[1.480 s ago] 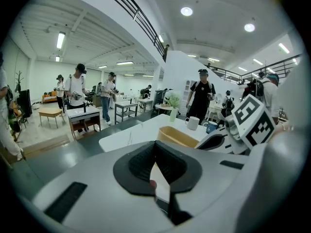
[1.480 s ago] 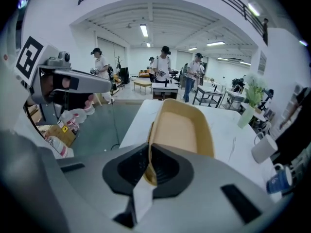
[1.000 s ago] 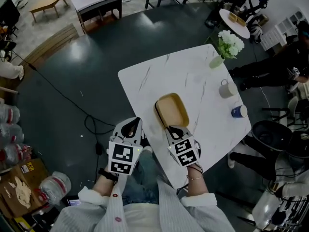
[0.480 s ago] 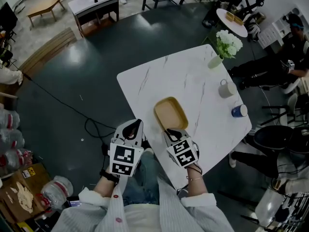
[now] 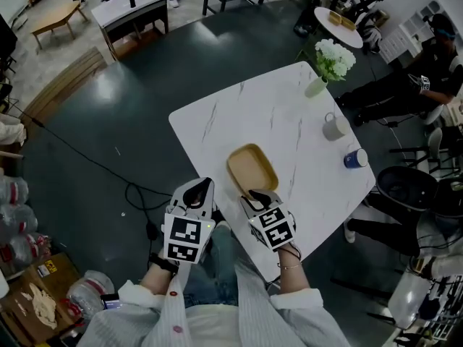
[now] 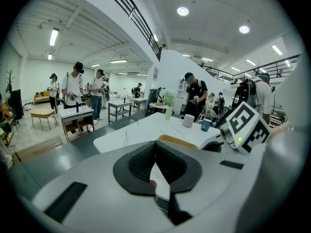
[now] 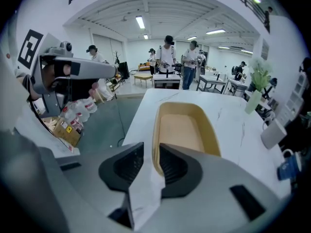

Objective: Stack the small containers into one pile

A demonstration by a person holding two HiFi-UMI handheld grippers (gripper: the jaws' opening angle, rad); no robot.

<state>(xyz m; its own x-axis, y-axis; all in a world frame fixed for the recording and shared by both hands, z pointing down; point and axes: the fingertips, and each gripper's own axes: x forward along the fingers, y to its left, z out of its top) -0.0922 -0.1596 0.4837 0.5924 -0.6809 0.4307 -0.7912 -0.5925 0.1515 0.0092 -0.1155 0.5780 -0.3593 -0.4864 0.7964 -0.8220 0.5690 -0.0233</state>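
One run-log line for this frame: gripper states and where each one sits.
left gripper: shut, empty, beside table | right gripper: open, at near end of tan tray | white mug, blue cup: standing apart

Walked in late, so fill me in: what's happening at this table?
A person holds a gripper in each hand at a white marble table. The right gripper, fingers slightly apart, sits at the near rim of a tan tray without gripping it. The left gripper is shut and empty, off the table's edge. A white mug and a blue cup stand apart; nothing is stacked yet.
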